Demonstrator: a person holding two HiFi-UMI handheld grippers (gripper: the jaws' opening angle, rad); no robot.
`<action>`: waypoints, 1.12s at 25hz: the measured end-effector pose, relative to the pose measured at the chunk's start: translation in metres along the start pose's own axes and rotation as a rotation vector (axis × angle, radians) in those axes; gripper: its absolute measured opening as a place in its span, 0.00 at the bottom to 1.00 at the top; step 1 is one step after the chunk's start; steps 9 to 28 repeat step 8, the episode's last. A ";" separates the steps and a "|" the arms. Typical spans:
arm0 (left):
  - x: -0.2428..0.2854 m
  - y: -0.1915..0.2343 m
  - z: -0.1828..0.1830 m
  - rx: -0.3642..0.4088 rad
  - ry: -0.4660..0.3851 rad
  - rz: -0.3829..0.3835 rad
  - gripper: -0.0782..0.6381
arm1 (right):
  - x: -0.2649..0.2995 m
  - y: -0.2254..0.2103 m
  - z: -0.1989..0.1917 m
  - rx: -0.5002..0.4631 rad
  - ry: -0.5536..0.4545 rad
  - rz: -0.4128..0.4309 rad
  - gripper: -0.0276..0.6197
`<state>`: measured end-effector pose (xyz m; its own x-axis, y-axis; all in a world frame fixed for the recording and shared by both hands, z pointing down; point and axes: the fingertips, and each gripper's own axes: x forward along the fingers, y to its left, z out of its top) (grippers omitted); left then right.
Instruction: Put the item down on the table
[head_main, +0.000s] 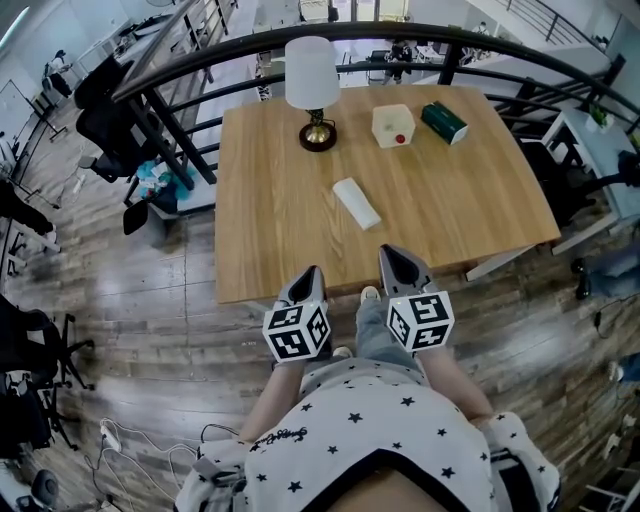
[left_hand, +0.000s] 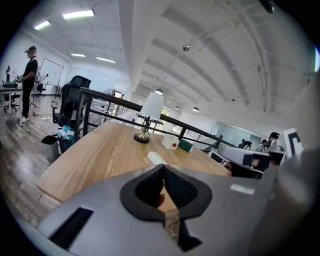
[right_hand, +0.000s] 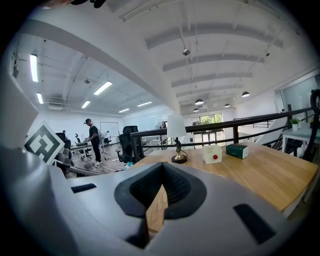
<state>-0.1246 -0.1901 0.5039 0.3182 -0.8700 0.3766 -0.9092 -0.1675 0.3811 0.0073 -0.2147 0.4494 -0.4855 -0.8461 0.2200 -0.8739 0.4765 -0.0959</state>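
The white oblong item (head_main: 357, 203) lies flat on the wooden table (head_main: 262, 230), around the middle of the top, and nothing touches it. It lies at a slant, with one end toward me and the other end toward the far side.

My left gripper (head_main: 310, 272) and my right gripper (head_main: 388, 252) are both at the near edge of the table, on my side of the item and apart from it. The right one is the nearer of the two. Both are clenched and hold nothing. In each gripper view the two jaws meet at their tips, and through the small gap lower between the pads I see only the wood of the table. In the left gripper view the item shows just over the jaw tips, resting on the wood.

Beyond the item, at the far side of the table, three things stand in a row. At the left is a lamp (head_main: 312, 90) with a white shade and a brass foot, then a white box with a red dot (head_main: 393, 126), then a dark green box (head_main: 444, 122) just beside it.

A black railing (head_main: 480, 48) curves behind the table. To the left, on the wooden floor, stands a black office chair (head_main: 100, 115). Far in the room a person (right_hand: 93, 141) is standing.
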 end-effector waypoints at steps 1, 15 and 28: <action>0.000 0.000 0.000 0.000 0.001 0.000 0.13 | 0.000 0.000 0.000 0.001 -0.001 -0.002 0.03; 0.000 0.002 -0.001 -0.002 0.006 -0.004 0.13 | 0.002 0.000 -0.001 0.006 0.000 -0.009 0.03; 0.000 0.002 -0.001 -0.002 0.006 -0.004 0.13 | 0.002 0.000 -0.001 0.006 0.000 -0.009 0.03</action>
